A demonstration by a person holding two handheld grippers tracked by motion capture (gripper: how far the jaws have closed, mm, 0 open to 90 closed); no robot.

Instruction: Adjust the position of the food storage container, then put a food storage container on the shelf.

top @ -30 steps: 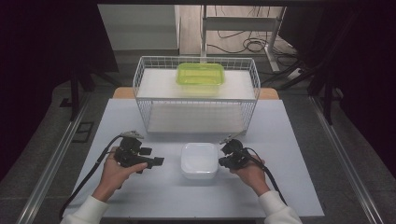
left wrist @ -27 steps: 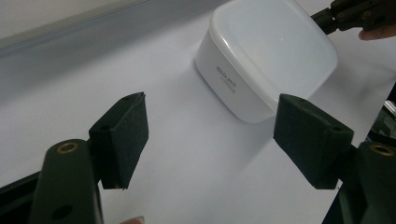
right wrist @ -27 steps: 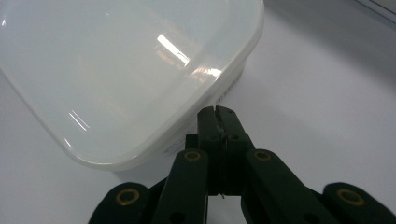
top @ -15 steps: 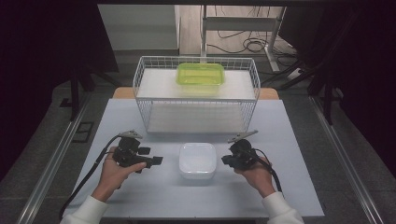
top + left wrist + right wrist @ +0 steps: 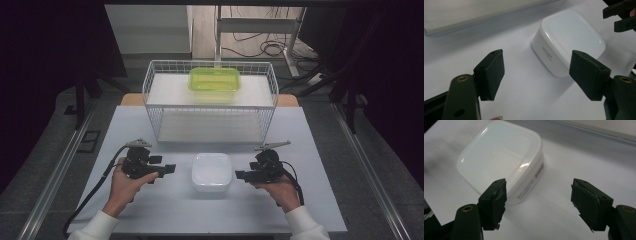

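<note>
Tools flank a white lidded container point(image 5: 211, 171) near the surface's point(image 5: 320, 200) front: the left tool point(image 5: 169, 169) and right tool point(image 5: 241, 175) both released, just beside it, not touching.

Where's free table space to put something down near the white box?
Bare table in front of the white box, and between it and the wire basket. Crowded at its sides: left gripper and right gripper flank it, both open.
</note>
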